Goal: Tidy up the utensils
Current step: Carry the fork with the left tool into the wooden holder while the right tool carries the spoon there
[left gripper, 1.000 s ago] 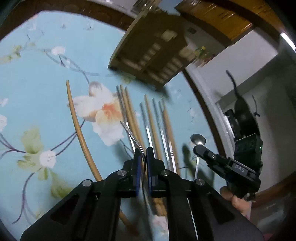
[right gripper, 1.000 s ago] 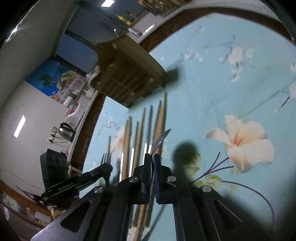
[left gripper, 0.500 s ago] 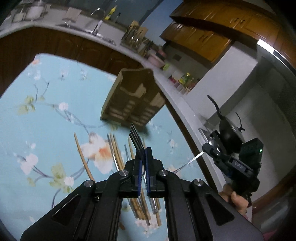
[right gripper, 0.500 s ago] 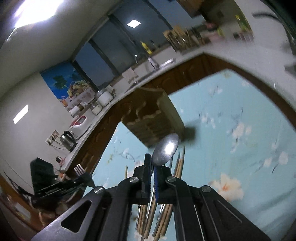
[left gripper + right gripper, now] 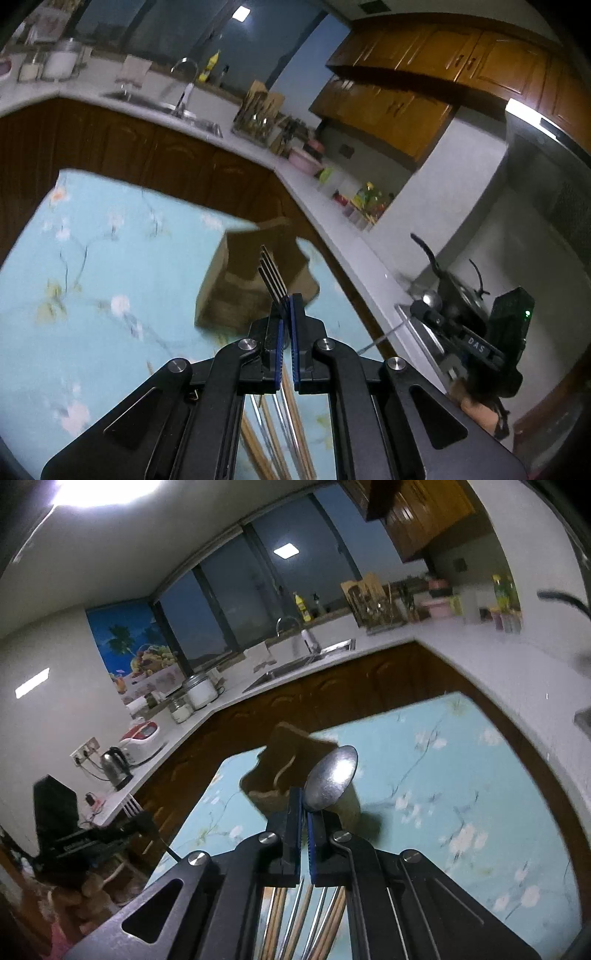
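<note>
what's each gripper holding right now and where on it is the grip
The left gripper is shut on a metal fork just below its tines; the right gripper is shut on a shiny metal spoon at its neck.

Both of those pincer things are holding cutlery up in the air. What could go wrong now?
The left hand-held gripper pinches the fork by a thin stretch near its prongs, so it could swivel or slip. The spoon in the right hand-held gripper may likewise tip. Either could miss the wooden holder.
</note>
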`<state>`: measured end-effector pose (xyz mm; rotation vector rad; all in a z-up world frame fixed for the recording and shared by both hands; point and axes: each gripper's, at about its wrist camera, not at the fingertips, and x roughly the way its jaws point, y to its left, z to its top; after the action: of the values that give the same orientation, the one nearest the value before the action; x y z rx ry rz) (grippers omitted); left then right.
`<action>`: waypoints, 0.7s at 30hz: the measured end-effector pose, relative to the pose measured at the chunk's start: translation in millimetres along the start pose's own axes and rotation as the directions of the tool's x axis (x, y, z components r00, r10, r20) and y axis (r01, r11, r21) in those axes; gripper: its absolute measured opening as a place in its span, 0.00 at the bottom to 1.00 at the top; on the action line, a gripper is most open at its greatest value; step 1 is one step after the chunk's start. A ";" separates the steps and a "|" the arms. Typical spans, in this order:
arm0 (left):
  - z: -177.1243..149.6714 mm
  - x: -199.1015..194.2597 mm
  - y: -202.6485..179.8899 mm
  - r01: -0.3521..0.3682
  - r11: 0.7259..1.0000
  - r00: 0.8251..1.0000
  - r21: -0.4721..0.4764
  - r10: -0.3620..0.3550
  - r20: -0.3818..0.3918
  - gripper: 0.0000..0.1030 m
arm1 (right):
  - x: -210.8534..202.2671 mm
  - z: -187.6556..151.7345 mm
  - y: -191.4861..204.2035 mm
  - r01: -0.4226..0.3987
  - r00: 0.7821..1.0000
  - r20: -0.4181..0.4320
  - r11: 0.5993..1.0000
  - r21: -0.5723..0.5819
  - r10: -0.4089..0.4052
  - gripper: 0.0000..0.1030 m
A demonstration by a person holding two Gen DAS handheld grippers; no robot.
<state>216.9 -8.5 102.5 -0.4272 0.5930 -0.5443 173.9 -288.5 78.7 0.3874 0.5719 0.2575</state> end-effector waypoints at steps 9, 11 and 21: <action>67.7 47.7 -3.9 -0.023 0.999 0.992 0.042 0.018 0.128 0.02 | 42.0 54.1 13.2 0.073 0.995 0.071 0.994 -0.083 -0.067 0.02; 76.9 65.6 2.0 -0.050 0.998 0.989 0.043 0.043 0.145 0.02 | 58.4 59.4 10.9 0.082 0.995 0.063 0.993 -0.086 -0.077 0.02; 57.3 145.9 39.4 -0.082 0.997 0.994 0.007 0.081 0.072 0.02 | 142.2 33.8 0.3 0.144 0.985 -0.070 0.976 -0.164 -0.157 0.02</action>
<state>368.3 -51.4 65.8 -0.4095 0.5362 -0.4519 308.6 -249.4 37.5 0.1786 0.6537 0.1724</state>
